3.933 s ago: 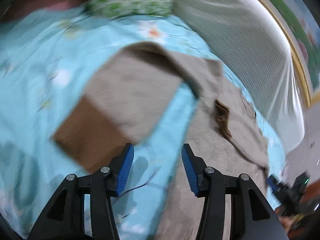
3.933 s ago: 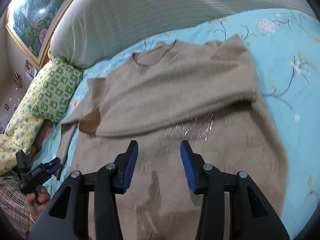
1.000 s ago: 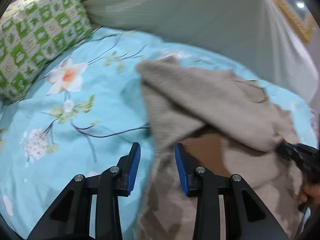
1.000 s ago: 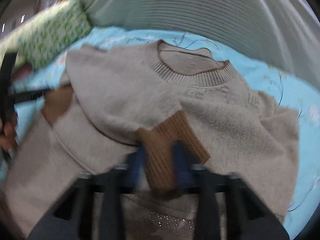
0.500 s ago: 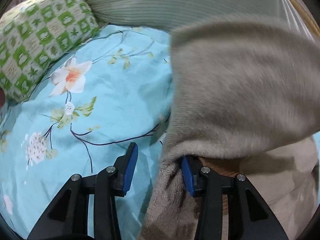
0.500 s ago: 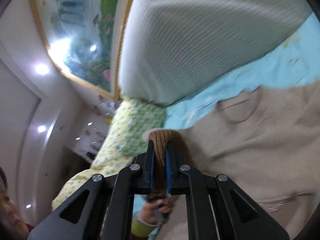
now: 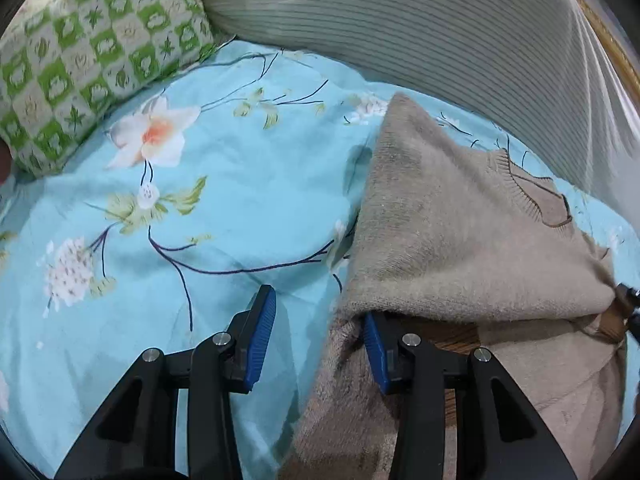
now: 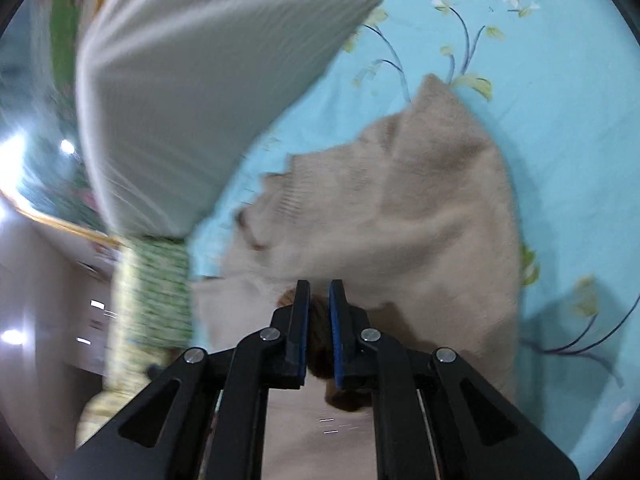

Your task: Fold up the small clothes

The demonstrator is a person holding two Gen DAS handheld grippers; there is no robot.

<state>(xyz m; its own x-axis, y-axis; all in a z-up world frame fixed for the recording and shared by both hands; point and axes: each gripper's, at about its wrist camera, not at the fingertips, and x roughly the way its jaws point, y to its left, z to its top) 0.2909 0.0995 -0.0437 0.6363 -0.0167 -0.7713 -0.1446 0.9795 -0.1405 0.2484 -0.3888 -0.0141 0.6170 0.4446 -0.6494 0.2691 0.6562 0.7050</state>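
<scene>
Pinched tight on the brown ribbed cuff [image 8: 316,320], the right gripper [image 8: 319,300] has its blue pads almost meeting, with only that band of knit between them. It angles down over the bed, and its view is tilted and smeared with blur. Over on the other side, the left gripper [image 7: 316,332] also slants down, jaws spread and lately easing wider; its left pad [image 7: 260,336] sits over bare sheet, while its right one is tucked under the sweater's folded edge, nothing squeezed. The beige sweater [image 7: 460,232] lies on the blue floral sheet [image 7: 200,208], a fuzzy sleeve drawn across the body, the ribbed neckline showing near the grey striped headboard cushion [image 7: 420,20]. A green checked pillow [image 7: 80,52] sits at the far left.
</scene>
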